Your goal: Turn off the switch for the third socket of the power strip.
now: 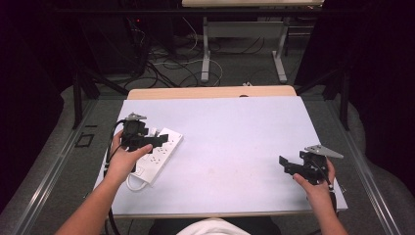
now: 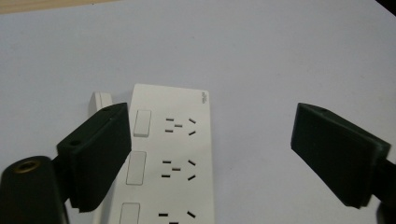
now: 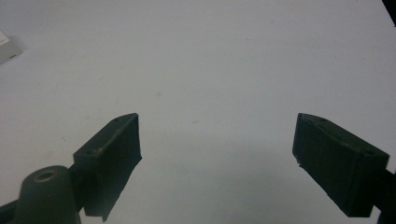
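A white power strip (image 1: 157, 155) with several sockets and switches lies on the left of the pale mat (image 1: 230, 132). My left gripper (image 1: 159, 142) hovers over it, held in a hand. In the left gripper view the left gripper (image 2: 210, 154) is open and the strip (image 2: 173, 154) lies below, its left edge under the left jaw; neither pad presses on it. My right gripper (image 1: 285, 165) is held low at the mat's right side, pointing left. In the right gripper view the right gripper (image 3: 217, 158) stands open over bare mat, with nothing between its pads.
The strip's white cable (image 1: 138, 184) loops by the mat's near left corner. A white plug end (image 2: 100, 99) sits beside the strip's far end. A wooden table edge (image 1: 210, 92) shows beyond the mat. Farther back are desk legs (image 1: 206, 54) and floor cables.
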`<act>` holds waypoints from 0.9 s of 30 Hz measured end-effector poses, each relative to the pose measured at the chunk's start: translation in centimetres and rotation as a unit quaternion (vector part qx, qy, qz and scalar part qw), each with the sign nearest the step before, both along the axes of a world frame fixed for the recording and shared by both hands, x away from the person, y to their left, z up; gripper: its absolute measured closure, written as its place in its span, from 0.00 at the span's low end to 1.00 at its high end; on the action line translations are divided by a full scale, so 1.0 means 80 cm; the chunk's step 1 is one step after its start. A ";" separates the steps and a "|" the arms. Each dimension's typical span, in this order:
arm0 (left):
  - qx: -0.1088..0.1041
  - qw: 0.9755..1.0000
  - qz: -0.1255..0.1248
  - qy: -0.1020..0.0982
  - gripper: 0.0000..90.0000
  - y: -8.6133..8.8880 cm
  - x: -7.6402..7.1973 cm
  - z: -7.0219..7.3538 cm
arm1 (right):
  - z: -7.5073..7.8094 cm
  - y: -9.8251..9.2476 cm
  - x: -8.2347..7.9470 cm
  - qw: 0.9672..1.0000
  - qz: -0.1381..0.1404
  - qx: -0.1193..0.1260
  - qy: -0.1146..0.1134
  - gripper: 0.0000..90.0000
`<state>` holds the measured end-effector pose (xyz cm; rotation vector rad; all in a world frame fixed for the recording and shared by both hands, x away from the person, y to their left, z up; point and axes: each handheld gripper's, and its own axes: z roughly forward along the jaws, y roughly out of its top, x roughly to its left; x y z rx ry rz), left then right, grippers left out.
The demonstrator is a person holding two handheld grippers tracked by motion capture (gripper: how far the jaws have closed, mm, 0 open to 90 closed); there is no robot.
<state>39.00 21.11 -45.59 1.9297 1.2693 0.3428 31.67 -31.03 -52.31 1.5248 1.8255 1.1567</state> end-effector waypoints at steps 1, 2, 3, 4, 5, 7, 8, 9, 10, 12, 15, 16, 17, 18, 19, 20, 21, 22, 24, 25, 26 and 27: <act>-0.001 1.000 0.002 -0.001 0.10 0.002 -0.003 0.000 | 0.001 0.001 -0.001 1.000 0.000 0.004 0.005 0.16; -0.004 1.000 0.002 -0.002 0.07 0.005 -0.005 0.000 | 0.001 0.001 -0.001 1.000 0.000 0.004 0.005 0.16; -0.006 1.000 0.002 -0.003 0.06 0.007 -0.008 -0.001 | 0.001 0.001 -0.001 1.000 0.000 0.004 0.005 0.16; -0.011 1.000 0.003 -0.003 0.05 0.009 -0.010 -0.001 | 0.001 0.001 -0.001 1.000 0.001 0.003 0.004 0.16; -0.014 1.000 0.002 -0.005 0.04 0.011 -0.013 -0.002 | 0.001 0.001 -0.001 1.000 0.001 0.003 0.003 0.16; -0.016 1.000 0.001 -0.008 0.03 0.015 -0.019 -0.003 | 0.001 0.001 -0.001 1.000 0.001 0.002 0.003 0.16; -0.019 1.000 0.002 -0.011 0.03 0.017 -0.022 -0.003 | 0.001 0.001 -0.001 1.000 0.000 0.003 0.004 0.16; -0.023 1.000 0.002 -0.015 0.02 0.019 -0.025 -0.004 | 0.001 0.001 -0.001 1.000 -0.001 0.004 0.005 0.16; -0.026 0.999 0.005 -0.018 0.02 0.021 -0.028 -0.004 | 0.001 0.001 -0.001 1.000 -0.001 0.004 0.006 0.16; -0.035 0.999 0.012 -0.024 0.02 0.024 -0.034 -0.006 | 0.001 0.002 -0.001 1.000 0.002 0.003 0.004 0.16; -0.046 0.998 0.015 -0.031 0.00 0.030 -0.041 -0.011 | 0.001 0.002 -0.001 1.000 0.002 0.003 0.003 0.16; -0.048 0.998 0.015 -0.032 0.00 0.031 -0.043 -0.013 | 0.001 0.002 -0.001 1.000 0.002 0.003 0.003 0.16; -0.049 0.998 0.015 -0.032 0.00 0.034 -0.045 -0.015 | 0.001 0.002 -0.001 1.000 0.002 0.003 0.004 0.16; -0.053 0.998 0.018 -0.034 0.00 0.036 -0.047 -0.017 | 0.001 0.002 -0.001 1.000 0.001 0.004 0.005 0.16; -0.057 0.998 0.019 -0.035 0.00 0.038 -0.049 -0.019 | 0.001 0.002 -0.001 1.000 0.002 0.003 0.004 0.16; -0.056 0.998 0.019 -0.036 0.00 0.040 -0.050 -0.021 | 0.001 0.002 -0.001 1.000 0.002 0.003 0.004 0.16; -0.058 0.997 0.021 -0.037 0.00 0.042 -0.052 -0.024 | 0.001 0.001 -0.001 1.000 0.002 0.003 0.003 0.16; -0.056 0.998 0.016 -0.032 0.00 0.046 -0.053 -0.025 | 0.001 0.002 -0.001 1.000 0.002 0.003 0.003 0.16; -0.059 0.998 0.017 -0.032 0.00 0.049 -0.056 -0.030 | 0.001 0.002 -0.001 1.000 0.002 0.003 0.004 0.16; -0.061 0.997 0.020 -0.036 0.00 0.049 -0.057 -0.033 | 0.001 0.001 -0.001 1.000 0.002 0.002 0.003 0.16; -0.063 0.997 0.019 -0.034 0.00 0.051 -0.059 -0.036 | 0.001 0.001 -0.001 1.000 0.002 0.002 0.003 0.16; -0.062 0.997 0.017 -0.033 0.00 0.052 -0.060 -0.038 | 0.001 0.002 -0.001 1.000 0.002 0.001 0.003 0.16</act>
